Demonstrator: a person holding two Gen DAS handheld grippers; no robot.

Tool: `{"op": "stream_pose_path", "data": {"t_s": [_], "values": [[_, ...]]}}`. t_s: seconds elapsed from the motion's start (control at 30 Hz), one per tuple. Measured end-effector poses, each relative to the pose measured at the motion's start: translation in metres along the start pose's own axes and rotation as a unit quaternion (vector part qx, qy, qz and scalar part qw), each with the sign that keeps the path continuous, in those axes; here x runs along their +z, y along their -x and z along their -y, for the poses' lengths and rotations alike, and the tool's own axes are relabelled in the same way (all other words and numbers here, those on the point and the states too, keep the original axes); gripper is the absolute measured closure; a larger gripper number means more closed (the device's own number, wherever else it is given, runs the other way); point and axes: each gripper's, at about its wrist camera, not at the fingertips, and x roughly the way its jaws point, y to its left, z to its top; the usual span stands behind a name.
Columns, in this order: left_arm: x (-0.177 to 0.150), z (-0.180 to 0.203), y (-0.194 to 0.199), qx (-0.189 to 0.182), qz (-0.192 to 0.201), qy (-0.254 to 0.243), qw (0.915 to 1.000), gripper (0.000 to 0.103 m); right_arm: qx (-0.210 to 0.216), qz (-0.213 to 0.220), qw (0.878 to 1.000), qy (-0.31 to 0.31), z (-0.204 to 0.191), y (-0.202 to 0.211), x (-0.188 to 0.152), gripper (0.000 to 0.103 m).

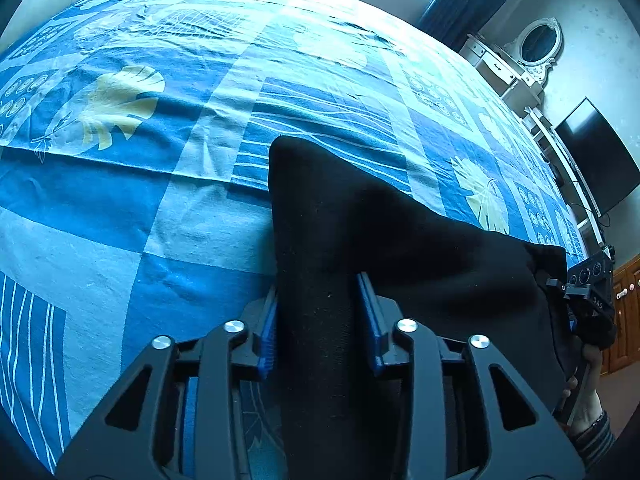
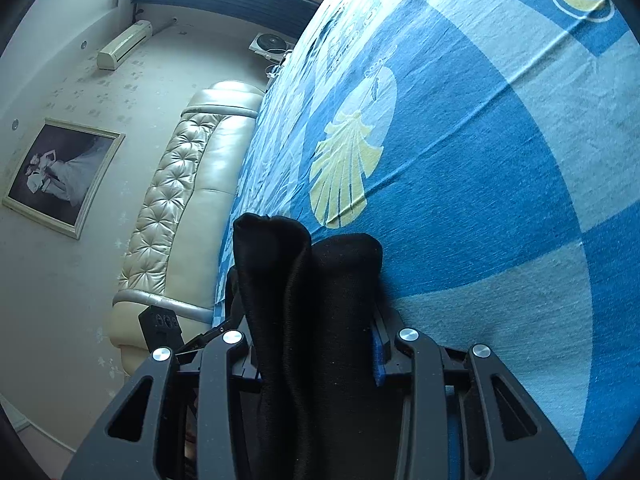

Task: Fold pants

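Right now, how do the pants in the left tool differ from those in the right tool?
In the left tool the pants lie as one flat band, both blue pads showing; in the right tool they bunch into two thick rolls, hiding one pad. Past the left tool they spread across the bedspread; past the right tool they soon end. Both have cloth between the pads.

A blue patterned bedspread (image 1: 168, 208) stretches ahead of the tongs. Far right stand a white dresser (image 1: 516, 68) and a dark screen (image 1: 600, 160). A cream tufted headboard (image 2: 188, 208) and framed picture (image 2: 60, 176) lie left.
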Motion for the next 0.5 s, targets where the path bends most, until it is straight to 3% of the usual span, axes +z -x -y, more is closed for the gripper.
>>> {"op": "stream_pose_path", "data": {"t_s": [0.2,0.3,0.5], "values": [[-0.009,-0.016,0.022,-0.028,0.012,0.027,0.9992,0.031,0.033,0.007,0.999,-0.036,0.002,0.018,-0.008,0.045],[-0.026,-0.031,0.037,-0.067,0.008,0.058,0.996,0.026,0.045,0.014,0.997,-0.056,0.006,0.036,-0.017,0.037],[-0.071,-0.059,0.06,-0.132,-0.007,0.123,0.9836,0.023,0.029,0.008,0.998,-0.063,0.006,0.066,-0.046,0.03]]}}
